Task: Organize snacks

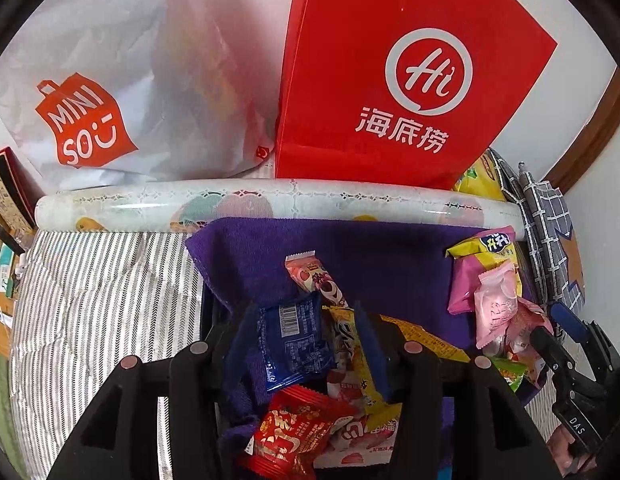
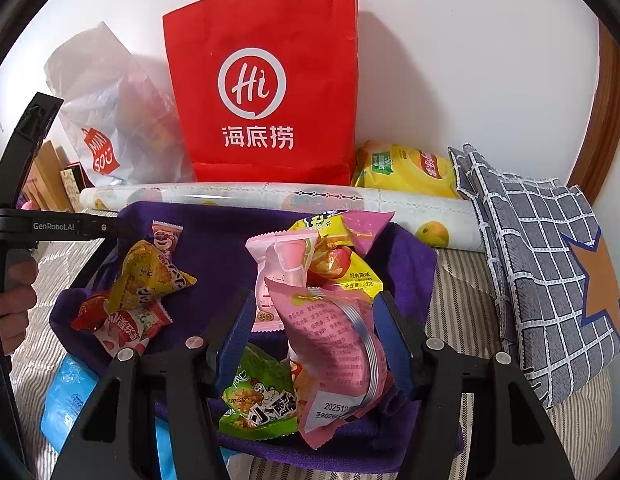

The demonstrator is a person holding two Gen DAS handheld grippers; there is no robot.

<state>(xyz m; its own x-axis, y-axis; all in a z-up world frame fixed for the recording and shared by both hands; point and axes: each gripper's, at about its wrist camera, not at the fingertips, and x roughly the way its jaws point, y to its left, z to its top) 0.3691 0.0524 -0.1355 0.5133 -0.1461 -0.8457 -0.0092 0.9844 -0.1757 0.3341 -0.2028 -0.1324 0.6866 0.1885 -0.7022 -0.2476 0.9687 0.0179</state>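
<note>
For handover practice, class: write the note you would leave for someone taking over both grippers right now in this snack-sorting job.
Left gripper: a blue packet lies between its fingers; grip unclear.
Right gripper: a pink packet stands between its fingers; grip unclear.
Things: snacks lie in two loose heaps on the purple towel, one at each gripper. A yellow crisp bag sits apart, beside the red paper bag.
Done: snacks roughly split in two.
Left: probably tidy both heaps and fetch the crisp bag.
</note>
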